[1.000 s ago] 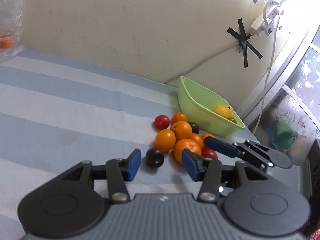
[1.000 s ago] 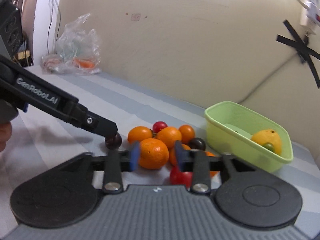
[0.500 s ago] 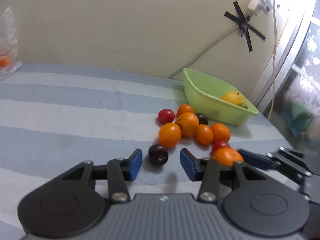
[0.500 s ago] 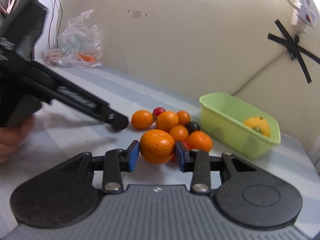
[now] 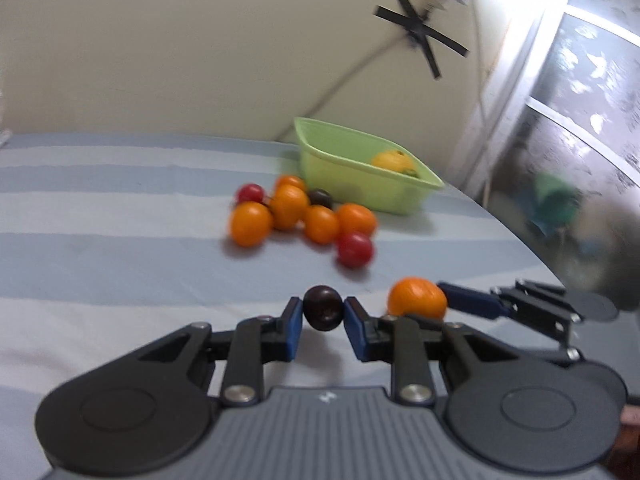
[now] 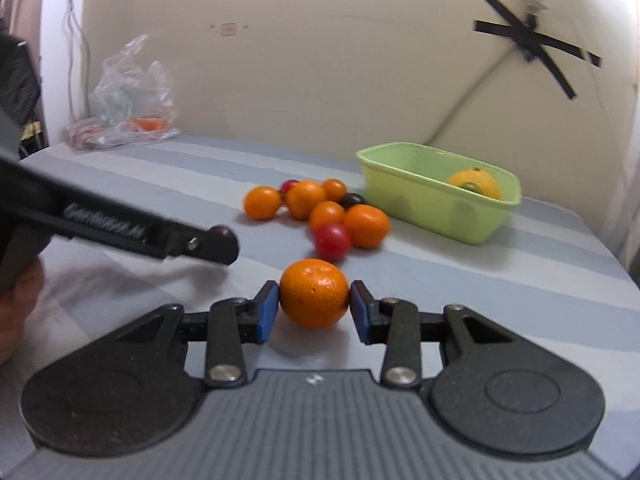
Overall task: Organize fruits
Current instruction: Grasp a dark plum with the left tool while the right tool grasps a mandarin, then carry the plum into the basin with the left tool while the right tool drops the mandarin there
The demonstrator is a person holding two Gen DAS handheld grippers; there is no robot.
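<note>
At lower centre of the left wrist view, the left gripper (image 5: 323, 316) has its blue pads clamped narrowly on a small dark purple round fruit (image 5: 323, 313). Low in the right wrist view, the right gripper (image 6: 314, 308) grips a round orange mandarin (image 6: 314, 293). Loose fruits lie mid-frame beside the light-green plastic tub (image 6: 436, 204).

A crumpled clear plastic bag (image 6: 128, 108) lies at ten o'clock; black tape cross (image 6: 536, 44) at two o'clock.
</note>
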